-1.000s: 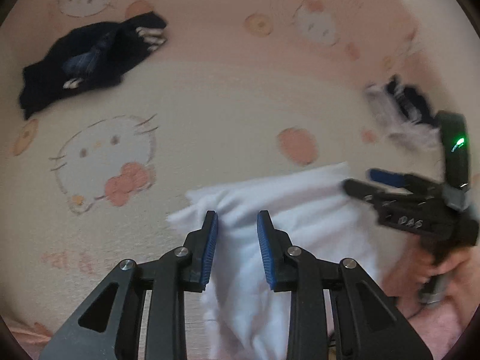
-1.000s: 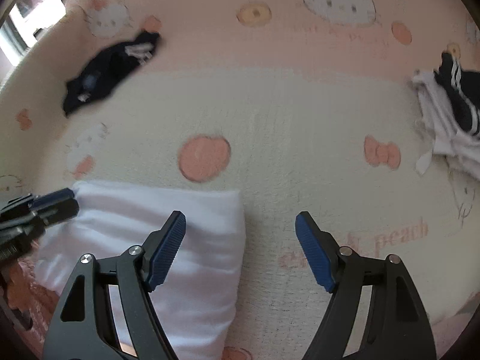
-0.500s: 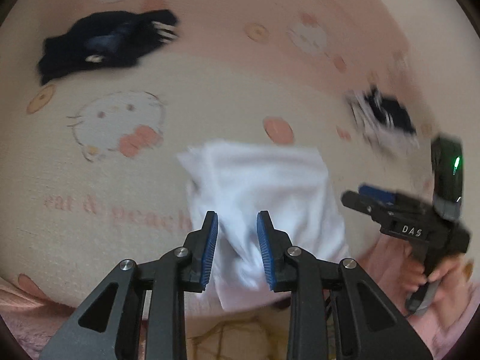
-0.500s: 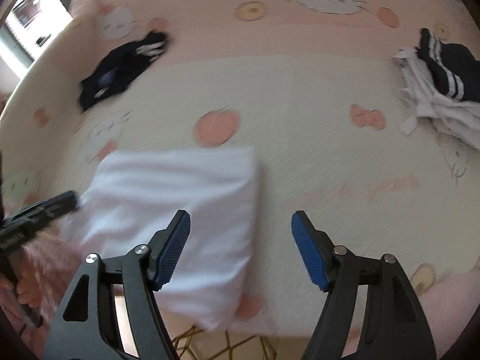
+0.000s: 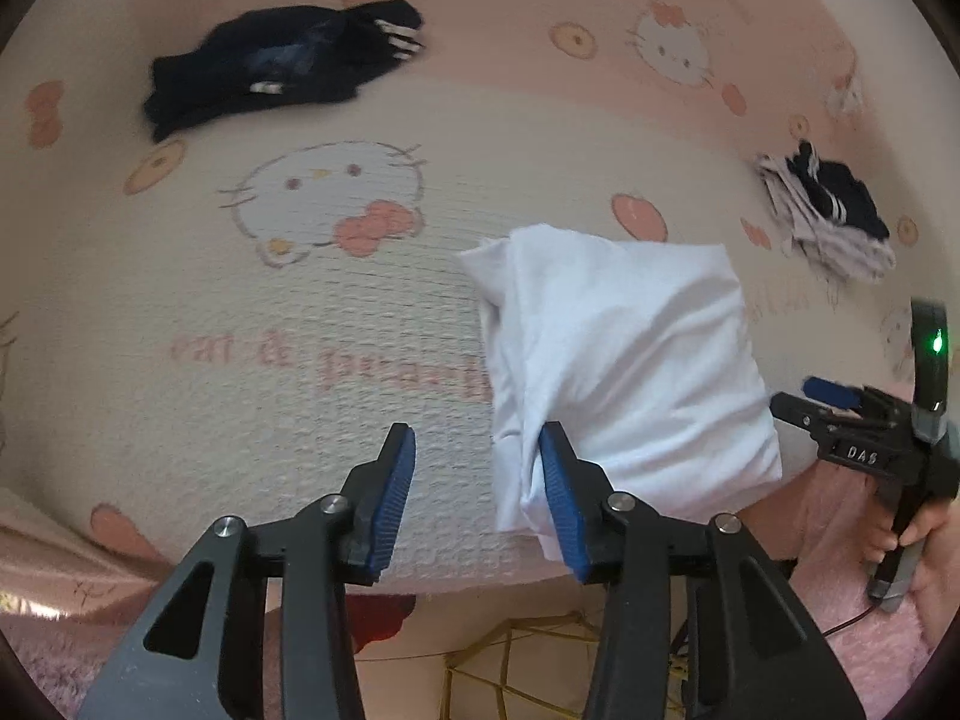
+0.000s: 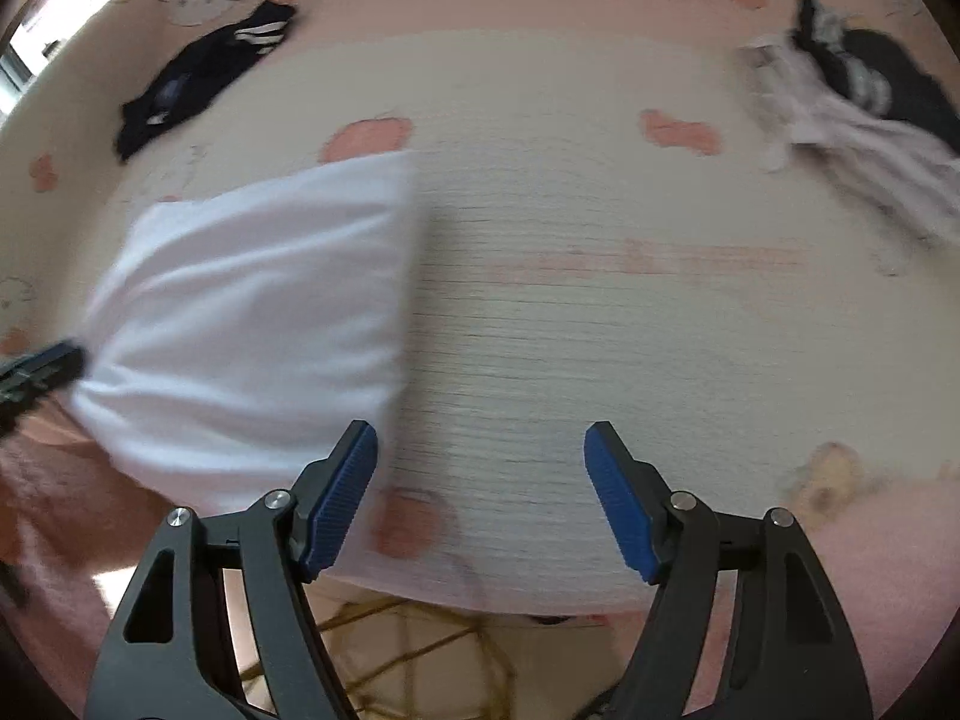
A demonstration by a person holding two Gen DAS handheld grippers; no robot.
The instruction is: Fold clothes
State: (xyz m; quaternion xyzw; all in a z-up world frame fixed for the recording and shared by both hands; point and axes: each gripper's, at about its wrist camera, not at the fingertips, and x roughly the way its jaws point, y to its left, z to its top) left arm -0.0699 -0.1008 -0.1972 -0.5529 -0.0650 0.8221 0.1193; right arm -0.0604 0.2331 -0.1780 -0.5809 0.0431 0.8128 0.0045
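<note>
A folded white garment [image 5: 624, 360] lies on the pink Hello Kitty blanket [image 5: 330, 312] near its front edge; it also shows in the right wrist view [image 6: 252, 324]. My left gripper [image 5: 477, 492] is open and empty, just left of the garment's front corner, its right finger beside the cloth. My right gripper [image 6: 480, 492] is open and empty, to the right of the garment and above the blanket's front edge. The right gripper also shows in the left wrist view [image 5: 840, 408], held in a hand.
A dark navy garment [image 5: 282, 72] lies at the back left, also in the right wrist view [image 6: 204, 78]. A pile of white and dark striped clothes [image 5: 828, 222] lies at the right [image 6: 864, 114]. Floor with yellow lines [image 6: 420, 648] shows below the blanket edge.
My left gripper has opened and let go of the white garment, which now lies on the blanket. Both grippers have pulled back toward the front edge.
</note>
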